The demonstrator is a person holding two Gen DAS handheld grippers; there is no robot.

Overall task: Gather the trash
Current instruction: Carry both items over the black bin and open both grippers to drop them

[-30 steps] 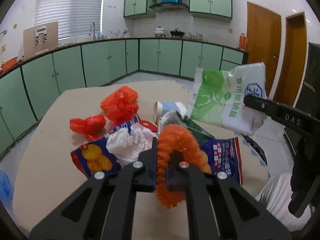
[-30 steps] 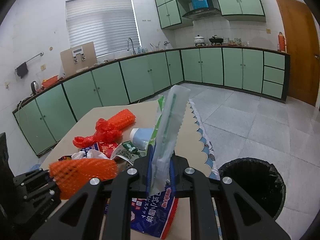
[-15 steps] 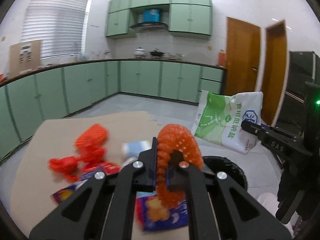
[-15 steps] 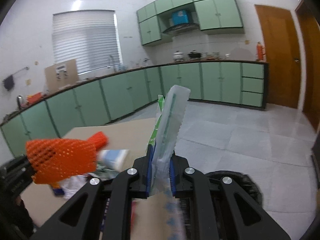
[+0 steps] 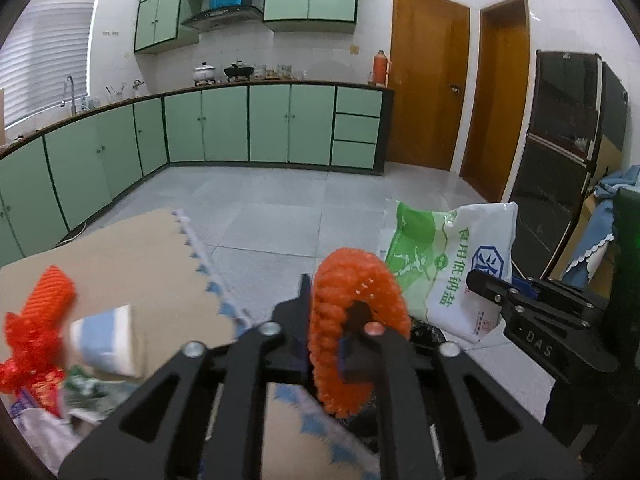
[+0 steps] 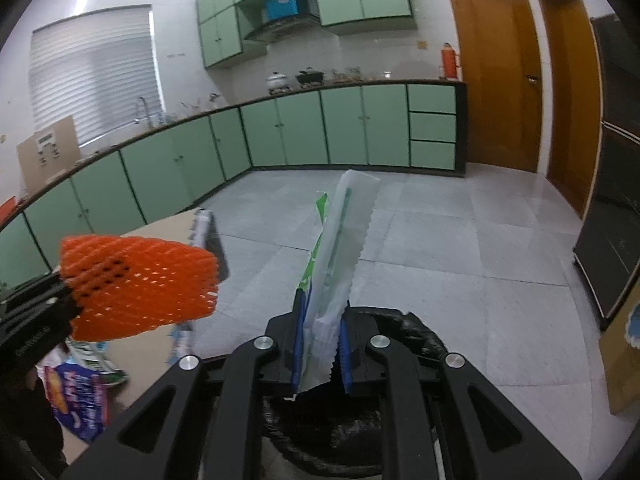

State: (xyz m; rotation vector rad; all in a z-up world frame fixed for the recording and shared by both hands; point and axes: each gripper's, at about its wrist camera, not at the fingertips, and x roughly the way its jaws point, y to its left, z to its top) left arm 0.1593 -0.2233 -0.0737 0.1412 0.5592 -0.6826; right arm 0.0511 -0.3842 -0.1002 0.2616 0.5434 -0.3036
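My left gripper (image 5: 324, 332) is shut on an orange foam net sleeve (image 5: 356, 320), which also shows in the right wrist view (image 6: 136, 284). My right gripper (image 6: 320, 344) is shut on a white and green plastic bag (image 6: 336, 264), seen flat in the left wrist view (image 5: 448, 264). Both are held above the black-lined trash bin (image 6: 404, 332) on the floor beside the table. More trash lies on the table: a paper cup (image 5: 104, 340), red netting (image 5: 36, 328) and snack wrappers (image 6: 80, 400).
The tan table (image 5: 120, 256) with a scalloped edge is at the left. Grey tiled floor (image 6: 460, 240) stretches ahead to green cabinets (image 5: 268, 128). Wooden doors (image 5: 428, 88) and a dark cabinet (image 5: 560, 168) stand at the right.
Both grippers swung right, away from the trash pile on the table, and now hold the orange net and the bag over the bin. Their grips are unchanged.
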